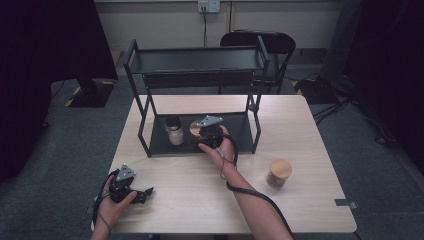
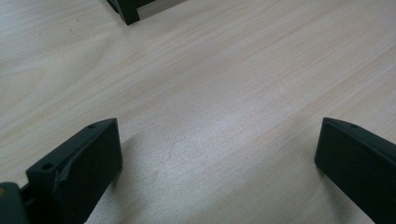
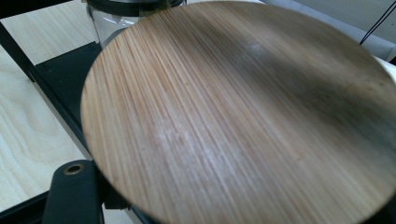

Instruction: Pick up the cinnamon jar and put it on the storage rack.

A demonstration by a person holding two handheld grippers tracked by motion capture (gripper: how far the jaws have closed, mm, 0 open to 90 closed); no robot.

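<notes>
A jar with a round bamboo lid (image 3: 238,112) sits between the jaws of my right gripper (image 1: 209,131), which is shut on it at the lower shelf of the black rack (image 1: 240,131). One black finger (image 3: 74,193) shows at the lid's left edge; the other is hidden by the lid. In the high view the bamboo lid (image 1: 194,128) peeks out left of the gripper. A glass jar with a dark lid (image 1: 174,131) stands just left of it on the same shelf. My left gripper (image 1: 144,193) rests open on the table's front left, jaws wide over bare wood (image 2: 217,135).
A second bamboo-lidded jar (image 1: 278,173) stands on the table at the right front. The rack's upper shelf (image 1: 200,61) overhangs the lower one, with posts (image 1: 257,125) at its corners. A chair (image 1: 265,42) stands behind the table.
</notes>
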